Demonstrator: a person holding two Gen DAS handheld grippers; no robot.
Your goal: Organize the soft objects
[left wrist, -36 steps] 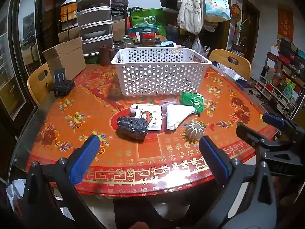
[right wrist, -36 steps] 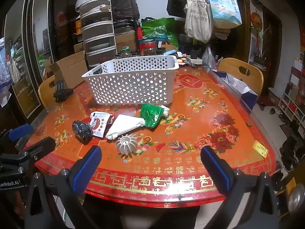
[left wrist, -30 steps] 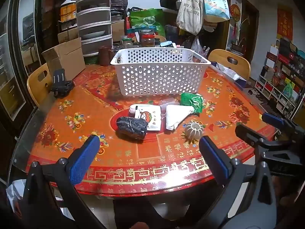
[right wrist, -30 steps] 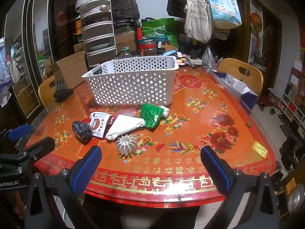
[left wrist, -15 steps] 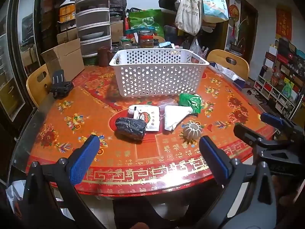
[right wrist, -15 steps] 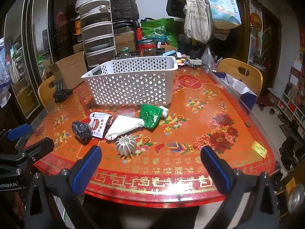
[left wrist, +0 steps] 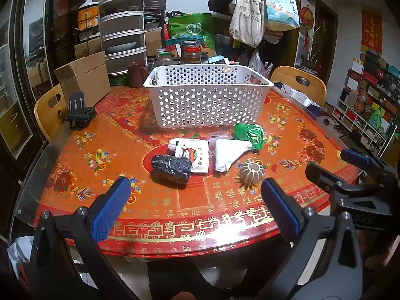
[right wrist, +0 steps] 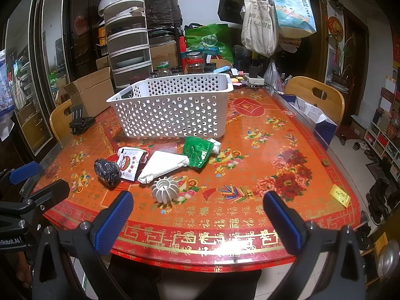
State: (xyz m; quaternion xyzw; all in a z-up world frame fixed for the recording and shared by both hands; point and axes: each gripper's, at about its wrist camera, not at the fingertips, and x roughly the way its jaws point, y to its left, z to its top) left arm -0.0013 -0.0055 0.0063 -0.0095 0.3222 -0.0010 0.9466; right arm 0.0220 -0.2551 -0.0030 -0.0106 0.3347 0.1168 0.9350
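Both tools wide open, empty, hovering at the near edge of the worktop; soft items loose in front of the basket.

Left wrist: left tool [left wrist: 193, 203] spread wide, nothing held. White basket [left wrist: 207, 100] sits on the red worktop [left wrist: 82, 135]. Nearer than the basket: black bundle [left wrist: 171, 166], white printed pouch [left wrist: 196, 155] touching it, white cloth [left wrist: 228, 151], green packet [left wrist: 250, 132], ribbed white ball [left wrist: 251, 172].
Right wrist: right tool [right wrist: 197, 216] also wide open, empty. Ribbed white ball [right wrist: 165, 190] closest to it; black bundle [right wrist: 107, 168], white printed pouch [right wrist: 130, 161], white cloth [right wrist: 162, 165], green packet [right wrist: 197, 151] lie between ball and basket [right wrist: 172, 110].
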